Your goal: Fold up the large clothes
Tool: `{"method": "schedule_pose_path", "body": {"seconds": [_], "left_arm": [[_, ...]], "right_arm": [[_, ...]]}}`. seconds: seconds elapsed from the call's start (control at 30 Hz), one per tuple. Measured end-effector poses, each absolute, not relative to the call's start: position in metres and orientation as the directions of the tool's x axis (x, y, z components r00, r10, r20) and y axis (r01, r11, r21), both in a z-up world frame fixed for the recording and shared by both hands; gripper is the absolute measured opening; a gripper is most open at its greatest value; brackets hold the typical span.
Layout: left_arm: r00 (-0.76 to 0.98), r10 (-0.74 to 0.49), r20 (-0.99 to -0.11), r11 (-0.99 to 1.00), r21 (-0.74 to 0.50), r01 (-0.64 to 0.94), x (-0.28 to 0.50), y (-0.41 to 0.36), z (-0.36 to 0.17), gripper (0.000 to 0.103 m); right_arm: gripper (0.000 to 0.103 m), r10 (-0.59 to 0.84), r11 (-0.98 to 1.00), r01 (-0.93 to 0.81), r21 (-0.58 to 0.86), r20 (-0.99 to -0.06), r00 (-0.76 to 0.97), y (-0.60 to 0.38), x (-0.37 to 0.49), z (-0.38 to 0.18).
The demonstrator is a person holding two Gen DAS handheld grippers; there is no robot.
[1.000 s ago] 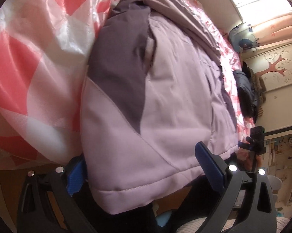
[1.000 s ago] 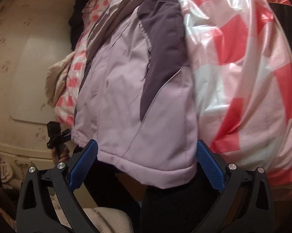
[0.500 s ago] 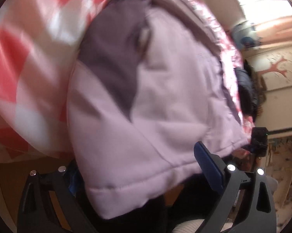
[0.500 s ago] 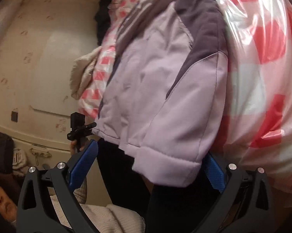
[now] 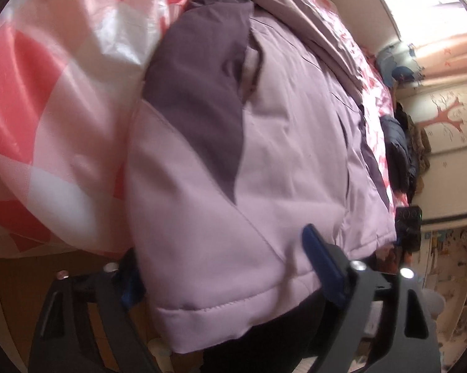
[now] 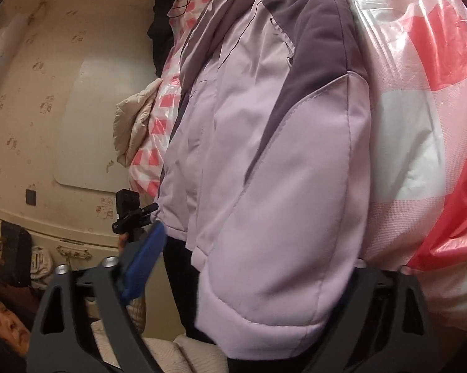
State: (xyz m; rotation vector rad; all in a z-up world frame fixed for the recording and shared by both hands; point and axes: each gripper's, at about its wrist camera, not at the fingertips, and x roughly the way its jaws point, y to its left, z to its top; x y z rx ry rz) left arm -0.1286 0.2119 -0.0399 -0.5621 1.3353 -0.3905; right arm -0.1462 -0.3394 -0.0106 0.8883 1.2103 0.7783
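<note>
A lilac padded jacket (image 5: 295,155) with dark purple panels lies on a red-and-white checked cover (image 5: 47,108); its hem hangs over the near edge. My left gripper (image 5: 224,276) is open, its jaws wide on either side of a hem corner. The blue left pad is hidden behind the fabric. In the right wrist view the same jacket (image 6: 280,155) hangs toward me. My right gripper (image 6: 249,279) is open around the other hem corner (image 6: 264,320). Its right pad is hidden behind the cloth.
The checked cover (image 6: 426,108) spreads to the right. A dark garment (image 5: 398,152) and a beige padded garment (image 6: 134,124) lie at the far sides. A person's face (image 6: 6,320) is at the lower left. The other gripper's camera (image 6: 127,208) is visible.
Both grippers have moved closer to the jacket's hem corners, which now reach deeper between the jaws. The jaws stay open.
</note>
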Motion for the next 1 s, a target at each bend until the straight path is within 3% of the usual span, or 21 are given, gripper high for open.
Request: {"method": "schedule_pose_path", "body": {"seconds": [0.03,0.1,0.13,0.23,0.47,0.63,0.73,0.8,0.9,0.97,1.0], "left_arm": [[0.215,-0.559,-0.801,0.809,-0.583,-0.071,-0.128,0.215,-0.040,0.052],[0.231,-0.560,-0.796,0.803,-0.590,-0.086,-0.133,0.224,-0.038,0.033],[0.248,-0.562,-0.789,0.799,-0.595,-0.086,-0.135,0.225,-0.032,0.025],[0.309,-0.573,-0.759,0.786,-0.616,-0.058,-0.142,0.217,-0.006,0.018],[0.431,-0.621,-0.654,0.755,-0.647,0.106,-0.176,0.198,0.095,0.016],[0.427,-0.654,-0.624,0.739,-0.649,0.183,-0.229,0.197,0.130,0.016],[0.349,-0.657,-0.668,0.751,-0.621,0.225,-0.262,0.197,0.118,0.017],[0.258,-0.634,-0.729,0.773,-0.584,0.248,-0.275,0.188,0.096,0.024],[0.130,-0.542,-0.831,0.832,-0.508,0.221,-0.288,0.198,0.051,0.032],[0.095,-0.514,-0.853,0.854,-0.499,0.147,-0.285,0.221,0.030,0.032],[0.091,-0.503,-0.859,0.862,-0.491,0.127,-0.283,0.232,0.026,0.044]], "right_arm": [[0.031,0.871,0.457,-0.020,0.889,-0.443,0.212,-0.344,-0.149,-0.011],[0.027,0.869,0.434,-0.019,0.901,-0.413,0.272,-0.349,-0.151,-0.006],[0.026,0.865,0.436,-0.030,0.900,-0.409,0.290,-0.348,-0.150,-0.001],[0.023,0.872,0.392,-0.117,0.913,-0.328,0.362,-0.345,-0.145,0.033],[0.021,0.864,0.358,-0.288,0.888,-0.198,0.463,-0.382,-0.160,0.131],[0.021,0.860,0.371,-0.351,0.860,-0.176,0.478,-0.418,-0.225,0.165],[0.022,0.872,0.416,-0.362,0.834,-0.252,0.421,-0.427,-0.278,0.158],[0.029,0.881,0.441,-0.328,0.835,-0.333,0.337,-0.432,-0.309,0.137],[0.041,0.835,0.547,-0.224,0.807,-0.503,0.225,-0.431,-0.336,0.088],[0.041,0.783,0.619,-0.161,0.769,-0.590,0.197,-0.439,-0.338,0.067],[0.041,0.759,0.649,-0.139,0.748,-0.621,0.196,-0.444,-0.335,0.065]]}}
